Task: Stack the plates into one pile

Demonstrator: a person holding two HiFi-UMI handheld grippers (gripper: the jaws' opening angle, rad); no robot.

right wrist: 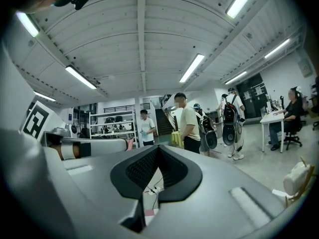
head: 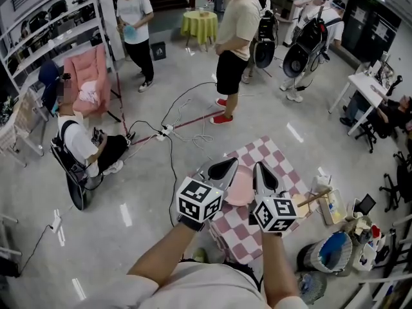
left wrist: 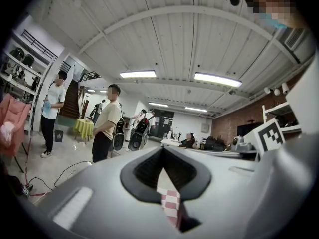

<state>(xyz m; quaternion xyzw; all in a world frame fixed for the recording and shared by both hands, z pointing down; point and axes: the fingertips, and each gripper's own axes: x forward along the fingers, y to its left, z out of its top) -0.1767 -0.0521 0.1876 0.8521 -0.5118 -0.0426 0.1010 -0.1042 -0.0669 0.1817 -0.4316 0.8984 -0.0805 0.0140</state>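
Note:
In the head view a pink plate (head: pixel 239 187) lies on a small table with a pink-and-white checked cloth (head: pixel 283 163), partly hidden by both grippers. I hold them side by side above the table, well off its surface. My left gripper (head: pixel 230 163) points forward with its jaws together and nothing between them. My right gripper (head: pixel 257 167) is the same. In the left gripper view the left gripper (left wrist: pixel 162 149) shows its tips meeting, with a strip of checked cloth (left wrist: pixel 168 203) below. In the right gripper view the right gripper (right wrist: pixel 157 147) is also shut and empty. I cannot make out other plates.
A bin with a blue liner (head: pixel 331 251) and a shelf of bottles and boxes (head: pixel 331 206) crowd the table's right side. Cables and a power strip (head: pixel 166 131) lie on the floor ahead. A person sits on the floor (head: pixel 84 148) at left; a standing person (head: pixel 233 40) is beyond the table.

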